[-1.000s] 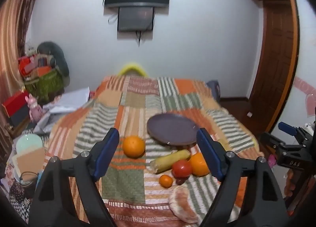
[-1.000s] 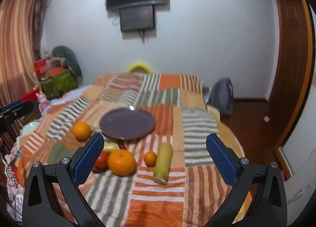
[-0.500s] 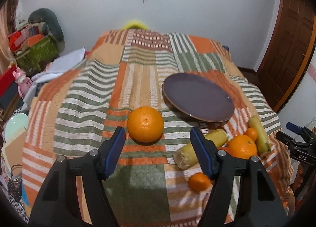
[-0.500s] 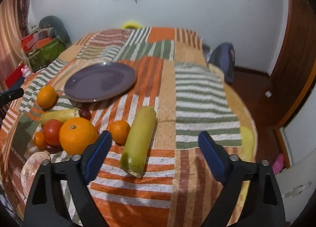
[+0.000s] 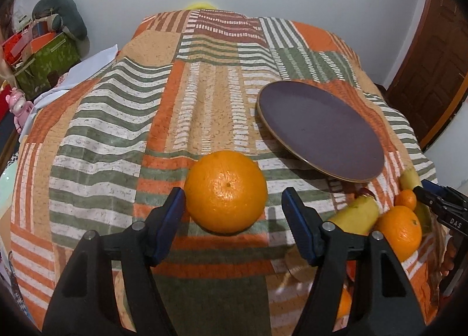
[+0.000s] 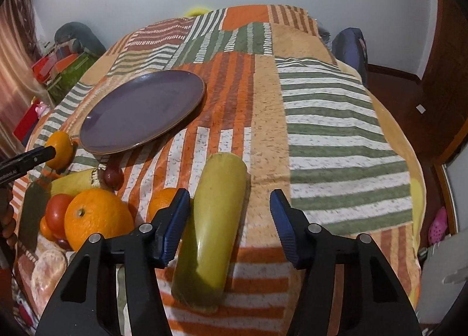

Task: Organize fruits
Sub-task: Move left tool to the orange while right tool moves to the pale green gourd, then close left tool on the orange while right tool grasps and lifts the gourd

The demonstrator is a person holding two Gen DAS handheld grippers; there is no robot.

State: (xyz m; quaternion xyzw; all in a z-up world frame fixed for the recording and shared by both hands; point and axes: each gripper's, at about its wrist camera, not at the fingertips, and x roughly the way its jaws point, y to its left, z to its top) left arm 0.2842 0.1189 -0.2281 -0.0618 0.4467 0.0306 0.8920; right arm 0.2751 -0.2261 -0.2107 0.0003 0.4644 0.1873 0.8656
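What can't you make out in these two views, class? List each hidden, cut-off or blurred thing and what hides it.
1. Left view: small orange, mostly behind the left gripper.
2. Right view: small orange, partly behind the right gripper.
3. Right view: pale fruit at lower left, blurred by the fisheye edge; kind unclear.

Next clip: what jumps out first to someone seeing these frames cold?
A big orange sits on the striped blanket between the open fingers of the left gripper, ungrasped. The right gripper, also open, straddles a long yellow-green fruit. An empty purple plate lies behind, with more fruit clustered beside it.
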